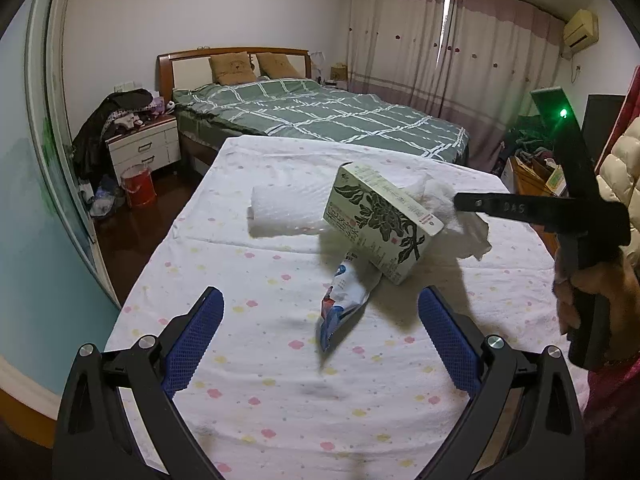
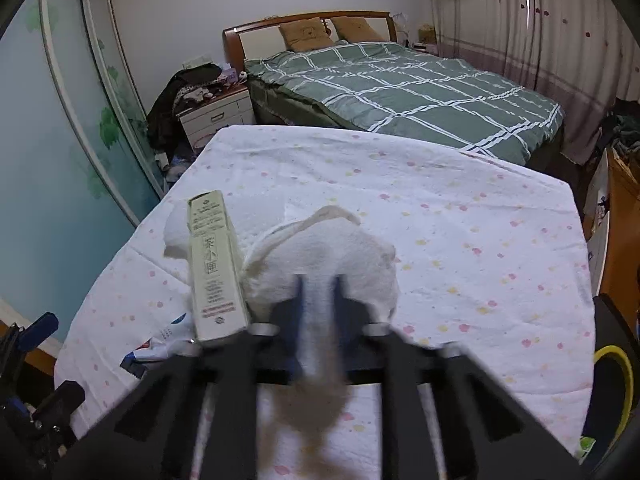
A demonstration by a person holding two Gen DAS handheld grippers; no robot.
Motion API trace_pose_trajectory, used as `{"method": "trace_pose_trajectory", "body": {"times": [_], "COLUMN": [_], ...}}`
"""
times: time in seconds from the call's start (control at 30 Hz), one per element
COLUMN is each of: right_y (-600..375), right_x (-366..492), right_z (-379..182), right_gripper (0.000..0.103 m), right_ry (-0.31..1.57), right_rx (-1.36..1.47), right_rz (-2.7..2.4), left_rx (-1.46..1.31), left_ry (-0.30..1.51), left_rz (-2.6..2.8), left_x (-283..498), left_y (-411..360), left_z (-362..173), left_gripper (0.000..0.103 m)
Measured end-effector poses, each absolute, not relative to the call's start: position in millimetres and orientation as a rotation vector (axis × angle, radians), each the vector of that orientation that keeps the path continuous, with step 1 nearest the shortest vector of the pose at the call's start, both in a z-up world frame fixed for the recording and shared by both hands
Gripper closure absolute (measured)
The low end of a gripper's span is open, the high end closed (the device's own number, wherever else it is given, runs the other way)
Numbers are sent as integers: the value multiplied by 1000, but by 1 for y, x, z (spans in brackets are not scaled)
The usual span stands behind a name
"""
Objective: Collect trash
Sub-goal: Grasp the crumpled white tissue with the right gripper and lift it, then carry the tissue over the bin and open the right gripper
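Observation:
My left gripper [image 1: 322, 294] hangs open low over the table's flowered cloth [image 1: 280, 380], its blue pads [image 1: 200, 332] on either side of a crumpled blue, white and red wrapper [image 1: 344, 300]. A green-and-white printed carton [image 1: 380, 220] leans tilted just past the wrapper. At its right side my right gripper [image 1: 458, 202] is shut on a crumpled white tissue [image 1: 468, 224]. In the right wrist view the tissue [image 2: 320, 248] bulges around the shut gripper [image 2: 320, 280], with the carton [image 2: 216, 264] to its left and the wrapper [image 2: 160, 344] below. A rolled white towel [image 1: 280, 212] lies behind.
A green checked bed [image 1: 320, 116] stands beyond the table. On the floor at the left are a red bucket [image 1: 138, 186] and a cluttered nightstand [image 1: 144, 148]. Cardboard boxes [image 1: 532, 172] sit to the right. A hand [image 1: 580, 292] grips the right gripper's handle.

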State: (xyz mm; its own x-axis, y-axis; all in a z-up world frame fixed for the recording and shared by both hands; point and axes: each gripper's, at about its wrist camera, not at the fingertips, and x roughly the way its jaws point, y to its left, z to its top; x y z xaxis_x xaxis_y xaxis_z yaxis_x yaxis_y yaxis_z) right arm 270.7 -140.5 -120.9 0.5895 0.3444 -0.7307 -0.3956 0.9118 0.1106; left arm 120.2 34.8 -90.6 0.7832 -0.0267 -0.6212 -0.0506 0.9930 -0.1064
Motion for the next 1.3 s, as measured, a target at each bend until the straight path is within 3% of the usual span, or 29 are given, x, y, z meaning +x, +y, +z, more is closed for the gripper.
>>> {"method": "trace_pose_trajectory", "body": {"times": [0.67, 0.97, 1.3], "right_y": [-222, -309, -449], "right_x": [228, 204, 178], "right_z": [-7, -20, -79], "right_gripper": [101, 101, 101], "right_ry": [564, 574, 668], "right_rx": [57, 104, 227], "right_rz": [407, 233, -88], "left_rx": [-110, -82, -57], "left_ry": [699, 711, 715], "left_rz": [-22, -63, -109], "left_x": [129, 137, 147], "left_y": [24, 2, -27], "left_z": [-99, -99, -98], "left_gripper": [7, 7, 7]}}
